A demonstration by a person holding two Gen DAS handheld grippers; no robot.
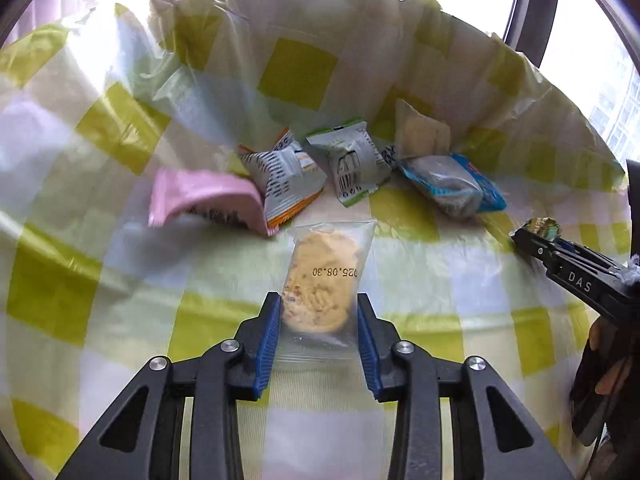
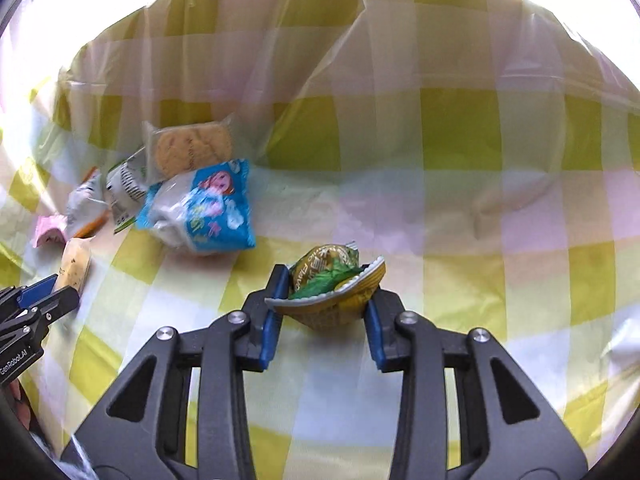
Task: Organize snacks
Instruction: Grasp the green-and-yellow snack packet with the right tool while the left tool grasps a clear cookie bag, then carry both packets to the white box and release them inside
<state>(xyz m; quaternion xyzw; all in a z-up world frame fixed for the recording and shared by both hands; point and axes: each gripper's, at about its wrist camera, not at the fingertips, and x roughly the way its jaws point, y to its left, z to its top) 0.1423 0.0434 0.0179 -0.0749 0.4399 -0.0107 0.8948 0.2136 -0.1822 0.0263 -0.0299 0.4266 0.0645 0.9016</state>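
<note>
Snacks number seven, all on the green-and-white checked cloth (image 1: 132, 148). The left gripper (image 1: 318, 312) pinches one clear-wrapped cookie (image 1: 322, 280), stamped "025.08.30". The right gripper (image 2: 326, 296) is clamped on one gold-and-green packet (image 2: 332, 284), its print too crumpled to read. Five lie in a row: one pink packet (image 1: 200, 200), one white-and-orange packet (image 1: 280, 178), one white-and-green packet (image 1: 352, 164) showing a barcode, one blue packet (image 2: 204, 208) with a cartoon figure, one clear-wrapped biscuit (image 2: 192, 148). The gripper bodies read "DAS" and "GenRobot.AI".
</note>
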